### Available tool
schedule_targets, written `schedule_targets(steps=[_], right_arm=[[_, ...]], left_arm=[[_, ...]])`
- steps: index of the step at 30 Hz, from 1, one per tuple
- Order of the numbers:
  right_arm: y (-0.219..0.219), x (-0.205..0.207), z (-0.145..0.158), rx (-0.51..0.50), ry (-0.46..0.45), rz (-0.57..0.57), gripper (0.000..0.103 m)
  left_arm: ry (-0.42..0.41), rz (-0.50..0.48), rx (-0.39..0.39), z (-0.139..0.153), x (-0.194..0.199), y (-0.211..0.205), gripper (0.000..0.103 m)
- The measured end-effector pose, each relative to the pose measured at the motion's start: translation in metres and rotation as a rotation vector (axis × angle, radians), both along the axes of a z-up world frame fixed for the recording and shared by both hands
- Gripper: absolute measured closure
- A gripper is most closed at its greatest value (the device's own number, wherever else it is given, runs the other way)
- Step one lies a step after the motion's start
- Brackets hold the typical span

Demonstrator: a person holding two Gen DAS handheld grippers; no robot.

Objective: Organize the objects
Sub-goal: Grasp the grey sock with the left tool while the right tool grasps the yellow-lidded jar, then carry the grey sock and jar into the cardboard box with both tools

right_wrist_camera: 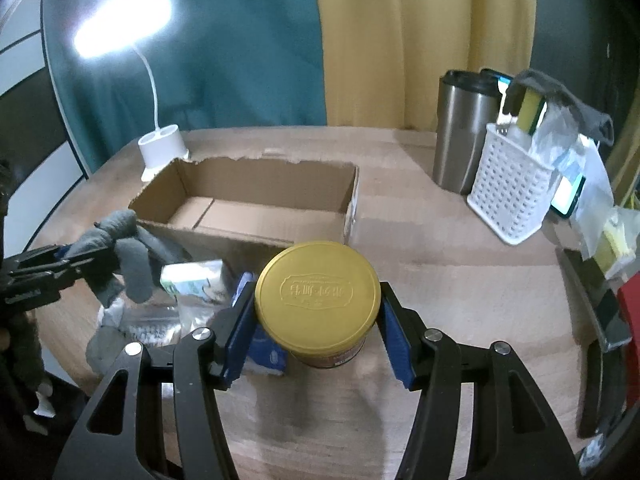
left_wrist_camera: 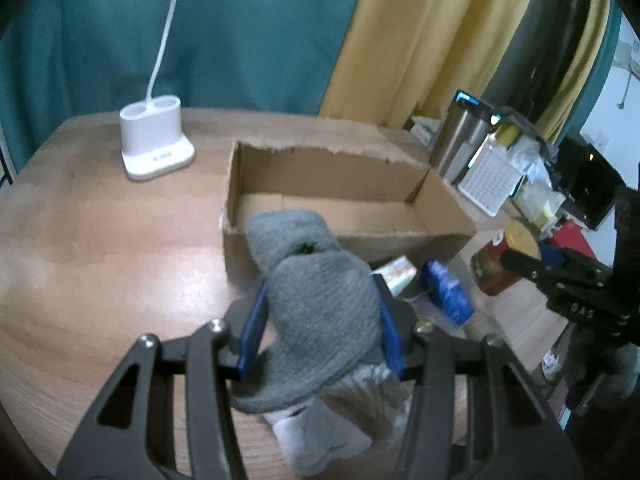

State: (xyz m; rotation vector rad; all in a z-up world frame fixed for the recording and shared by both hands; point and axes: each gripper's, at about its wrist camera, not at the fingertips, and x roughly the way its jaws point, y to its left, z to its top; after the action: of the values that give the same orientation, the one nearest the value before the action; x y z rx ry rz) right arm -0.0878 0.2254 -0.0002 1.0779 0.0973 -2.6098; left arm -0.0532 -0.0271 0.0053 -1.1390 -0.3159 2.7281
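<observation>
A grey knitted glove (left_wrist_camera: 288,236) is pinched between the blue pads of my left gripper (left_wrist_camera: 320,284), which is shut on it; its cuff droops toward the camera. Just behind it stands an open cardboard box (left_wrist_camera: 344,196). My right gripper (right_wrist_camera: 317,284) is shut on a round can with a gold lid (right_wrist_camera: 316,304), held a little above the wooden table (right_wrist_camera: 440,280). In the right wrist view, the left gripper (right_wrist_camera: 86,258) holds the glove (right_wrist_camera: 132,264) near the box (right_wrist_camera: 248,200). In the left wrist view, the right gripper (left_wrist_camera: 516,256) grips the can (left_wrist_camera: 492,272).
A small carton (right_wrist_camera: 192,276), a blue packet (left_wrist_camera: 448,292) and clear wrappers lie in front of the box. A white lamp base (left_wrist_camera: 154,144) stands at the back left. A steel tumbler (right_wrist_camera: 464,128) and a white basket (right_wrist_camera: 508,184) stand at the right.
</observation>
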Motion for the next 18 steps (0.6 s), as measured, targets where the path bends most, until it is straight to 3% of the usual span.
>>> schedule_targets(steps=[9, 18], right_arm=[[-0.001, -0.012, 0.022, -0.006, 0.047, 0.019, 0.042], [0.000, -0.032, 0.037, -0.015, 0.070, 0.039, 0.042]], left_arm=[[0.082, -0.020, -0.002, 0.032, -0.007, 0.005, 0.053], [0.109, -0.059, 0.003, 0.045, -0.030, 0.023, 0.053]])
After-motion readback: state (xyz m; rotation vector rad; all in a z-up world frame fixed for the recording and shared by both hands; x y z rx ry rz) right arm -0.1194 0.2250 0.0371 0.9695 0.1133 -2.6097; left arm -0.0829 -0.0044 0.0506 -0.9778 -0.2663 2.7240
